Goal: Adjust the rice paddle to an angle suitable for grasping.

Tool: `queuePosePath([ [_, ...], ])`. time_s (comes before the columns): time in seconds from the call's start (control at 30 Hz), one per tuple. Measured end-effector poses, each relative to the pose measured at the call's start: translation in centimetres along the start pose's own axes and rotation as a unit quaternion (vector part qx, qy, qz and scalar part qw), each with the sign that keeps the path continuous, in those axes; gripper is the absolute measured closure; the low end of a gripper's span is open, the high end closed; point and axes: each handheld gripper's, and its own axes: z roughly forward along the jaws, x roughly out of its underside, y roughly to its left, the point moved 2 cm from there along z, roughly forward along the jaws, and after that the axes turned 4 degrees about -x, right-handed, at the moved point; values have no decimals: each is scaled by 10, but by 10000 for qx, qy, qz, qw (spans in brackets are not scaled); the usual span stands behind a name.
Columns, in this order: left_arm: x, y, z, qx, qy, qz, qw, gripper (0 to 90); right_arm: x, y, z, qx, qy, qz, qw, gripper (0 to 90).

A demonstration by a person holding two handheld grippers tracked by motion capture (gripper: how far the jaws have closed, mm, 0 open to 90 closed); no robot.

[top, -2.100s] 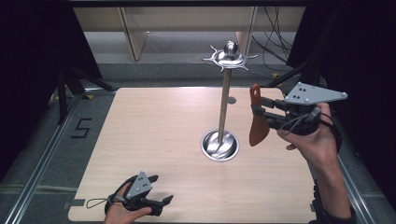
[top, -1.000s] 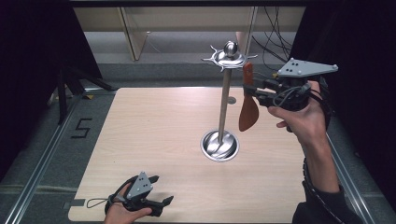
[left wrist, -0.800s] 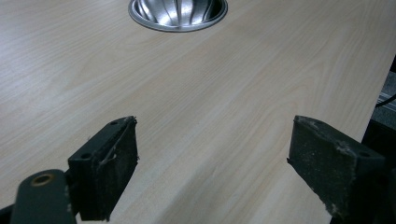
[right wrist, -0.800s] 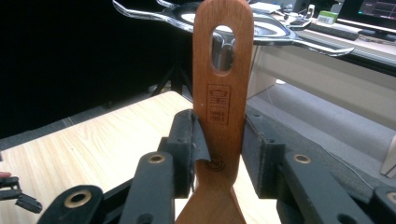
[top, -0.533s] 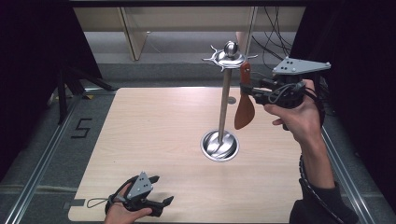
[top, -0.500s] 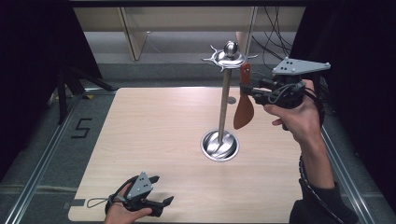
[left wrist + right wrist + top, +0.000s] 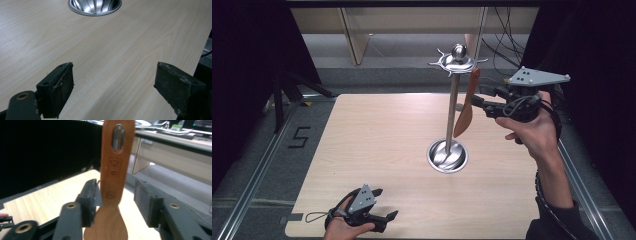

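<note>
You've got the wooden spoon (image 7: 113, 182) hung on the utensil stand (image 7: 453, 100), and this is the letting-go step: in the right gripper view a metal hook (image 7: 117, 138) sits through the slot at the top of the handle, so the spoon looks to be carried by the stand, bowl down, just beside the pole and above the round steel base (image 7: 447, 156). Your right gripper (image 7: 479, 100) has just been opening its jaws; the handle is between them, one pad at or very near its edge, the other standing clear with daylight showing. Next, I'd say, open a touch more and draw the gripper straight back from the stand, level, so neither pad drags the handle and knocks it off the hook or sets it swinging. Your left gripper (image 7: 384, 216) rests low at the near edge of the tabletop (image 7: 377, 135), jaws wide with nothing in them, pointing toward the base. Hard to tell: whether that nearer pad actually touches the wood, and how deep the hook is seated, since the top of the handle is cut off by the frame edge in the right gripper view and small in the high view.
</note>
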Motion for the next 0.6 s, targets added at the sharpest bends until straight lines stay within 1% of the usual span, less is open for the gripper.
queuePosePath([
  [0.03,0,1,0,43,-4,44,10000,150,5,1,-3,-11,-87,60,9999,496],
  [0.07,0,-1,1,40,-18,-72,10000,150,7,2,-4,-53,-67,85,9999,480],
  [0.1,0,-1,1,62,-59,-118,9999,150,10,3,-6,-1,-99,32,9999,461],
  [0.13,0,-1,1,62,-59,-118,9999,150,10,3,-6,-1,-99,32,9999,461],
  [0.2,0,-1,1,42,-58,-107,9999,150,18,7,-9,-48,-140,89,9999,428],
  [0.23,0,-1,1,48,-55,-118,9999,150,21,9,-12,38,-110,142,9998,421],
  [0.27,0,-1,1,44,-53,-121,9999,150,25,11,-15,15,-127,62,9999,410],
  [0.3,0,-1,1,44,-53,-121,9999,150,27,11,-17,120,-156,19,9998,408],
  [0.4,0,0,1,48,-54,-129,9999,150,37,16,-24,144,-160,-29,9998,403],
  [0.43,0,0,0,20,-59,-131,9999,150,40,17,-24,157,-177,-2,9997,401],
  [0.47,0,0,0,12,-65,-87,9999,150,44,18,-26,175,-169,9,9997,401],
  [0.53,0,0,1,47,-68,-140,9999,150,52,19,-27,180,-199,33,9996,399],
  [0.57,0,0,0,24,-63,-134,9999,150,54,20,-27,200,-213,30,9996,398],
  [0.6,0,0,1,-16,-115,-134,9998,150,58,21,-27,137,-184,153,9996,395],
])
